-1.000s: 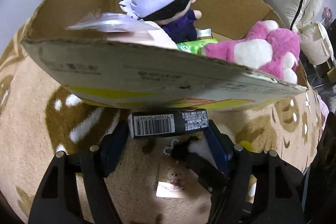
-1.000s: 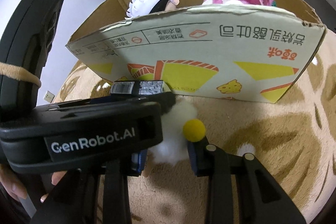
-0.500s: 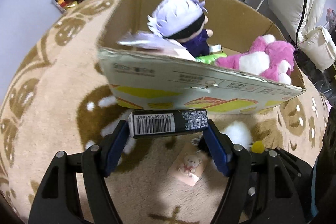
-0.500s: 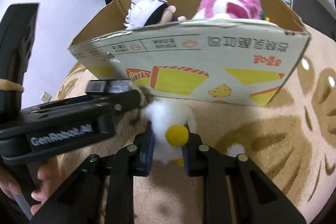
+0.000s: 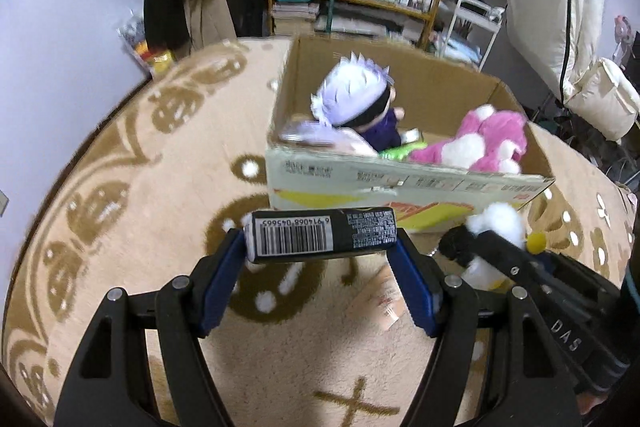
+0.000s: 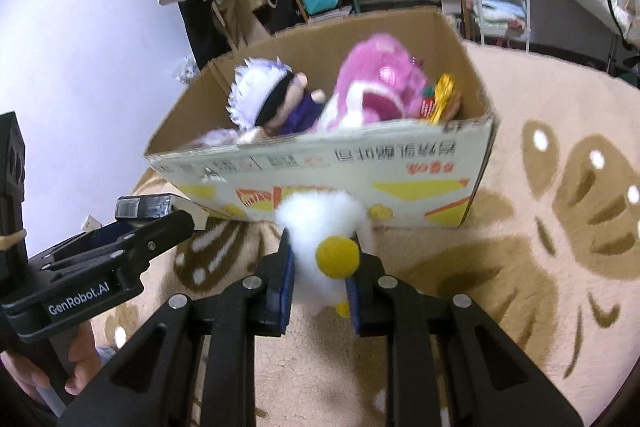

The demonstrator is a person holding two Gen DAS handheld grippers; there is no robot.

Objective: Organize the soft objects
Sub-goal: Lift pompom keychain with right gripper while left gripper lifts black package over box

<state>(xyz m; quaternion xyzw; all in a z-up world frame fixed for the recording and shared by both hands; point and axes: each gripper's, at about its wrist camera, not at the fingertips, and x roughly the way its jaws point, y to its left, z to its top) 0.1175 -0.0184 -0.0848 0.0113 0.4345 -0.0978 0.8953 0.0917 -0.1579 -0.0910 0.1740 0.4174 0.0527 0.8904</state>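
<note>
Right gripper: jaws, a second ago spread beside the white plush toy, now pinch it clear of the rug.
Left gripper: clamps a dark barcoded pack, as before; possibly tissues.
Cardboard box: just ahead, holding two plush dolls.
Both loads appear ready for boxing.

A tan patterned rug fills the frame; a box upper centre, a card lower right.
</note>
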